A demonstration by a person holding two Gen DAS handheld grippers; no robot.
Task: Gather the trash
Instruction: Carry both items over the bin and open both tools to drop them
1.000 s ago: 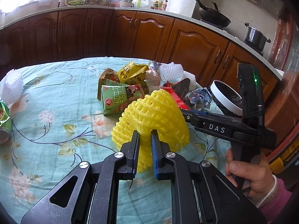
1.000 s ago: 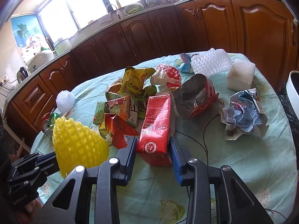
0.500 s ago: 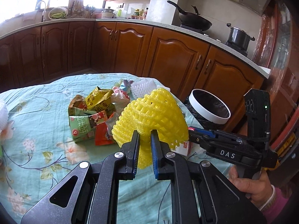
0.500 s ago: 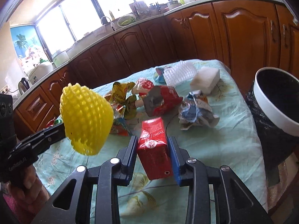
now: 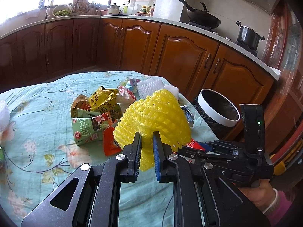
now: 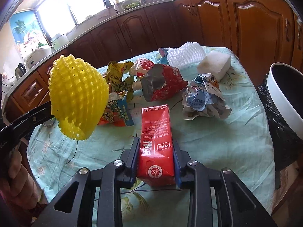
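L gripper [image 5: 147,139] pinches yellow foam net [image 5: 155,117] — R gripper [image 6: 156,147] tightening on red carton [image 6: 156,132], base hidden.

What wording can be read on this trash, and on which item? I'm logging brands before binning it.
"纯牛奶": green carton, printed sideways.
"好粘土": crumpled paper.
Red carton: fine print upside down, too small to read.
Yellow packet: large characters creased, not legible.

net [image 5: 157,117]: yellow foam mesh
carton [image 6: 156,143]: glossy red printed card
desk [image 6: 217,141]: matt floral cloth
cabinets [image 5: 181,60]: glossy brown wood
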